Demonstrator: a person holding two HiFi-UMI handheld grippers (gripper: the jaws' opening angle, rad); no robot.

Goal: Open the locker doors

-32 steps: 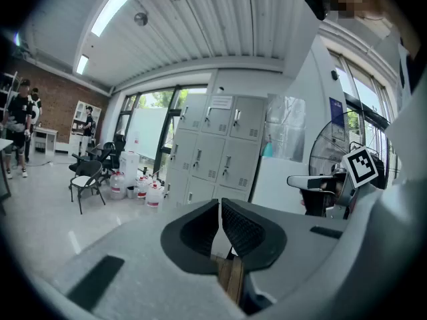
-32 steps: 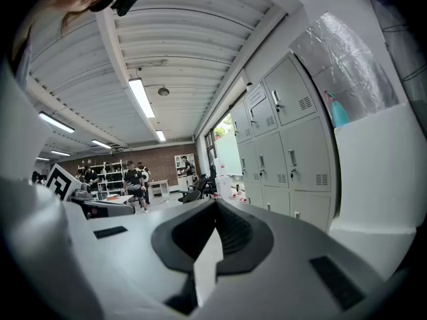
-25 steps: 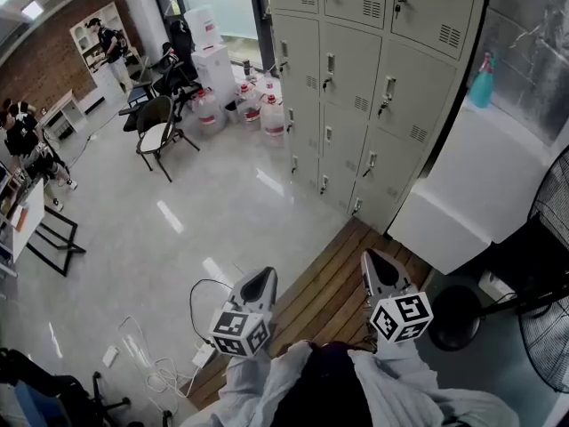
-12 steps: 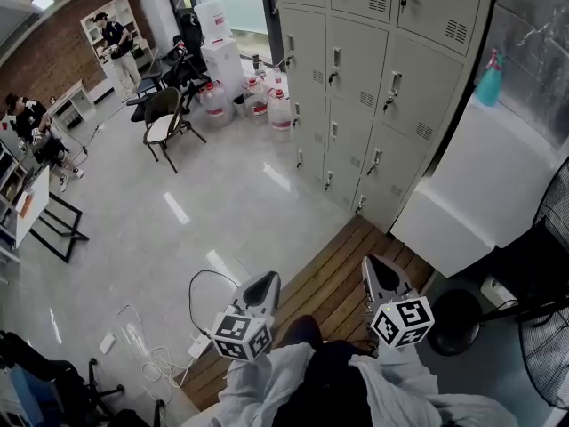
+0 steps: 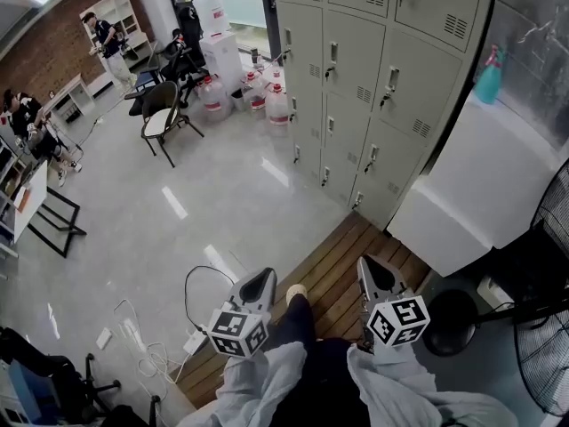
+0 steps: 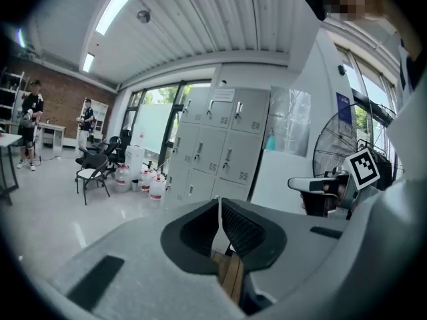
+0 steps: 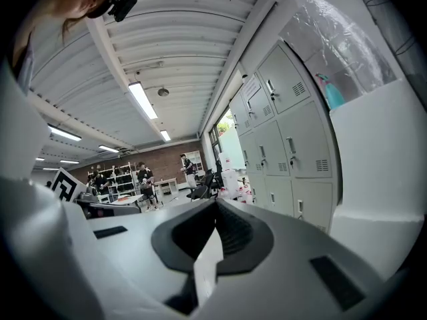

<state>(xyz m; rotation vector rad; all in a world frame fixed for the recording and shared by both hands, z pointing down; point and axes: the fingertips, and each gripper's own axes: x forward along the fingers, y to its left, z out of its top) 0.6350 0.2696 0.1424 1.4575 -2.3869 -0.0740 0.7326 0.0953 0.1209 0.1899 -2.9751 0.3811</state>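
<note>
Floor: I see a pale grey glossy floor (image 5: 222,194) spreading left of me, with people standing and sitting at its far end by a brick wall.
Lockers: the bank of pale grey metal lockers (image 5: 373,52) stands ahead and to the right, well apart from both tools. Every door I can see is closed flat, each with a small upright handle. From my right tool's view the bank (image 7: 280,139) runs along the right side.
Desk: a white block-shaped desk (image 5: 480,185) stands just to the right of the lockers.
Planks: a strip of brown wooden planks (image 5: 333,274) runs from under me towards the foot of the lockers.
Fan: a black wire-cage fan (image 5: 544,350) is at my right.
Chair: a black chair with a pale seat (image 5: 162,114) stands out on the floor.
Jugs: clear water jugs with red caps (image 5: 277,103) sit at the left end of the lockers.
Left tool (image 5: 260,281): low, above the planks' left edge. Its jaws are pressed together on nothing (image 6: 218,209).
Right tool (image 5: 373,269): low, over the planks. Its jaws are pressed together and empty (image 7: 215,212).
Bottle: a teal spray bottle (image 5: 488,76) seems to stand on the desk by the wall.
</note>
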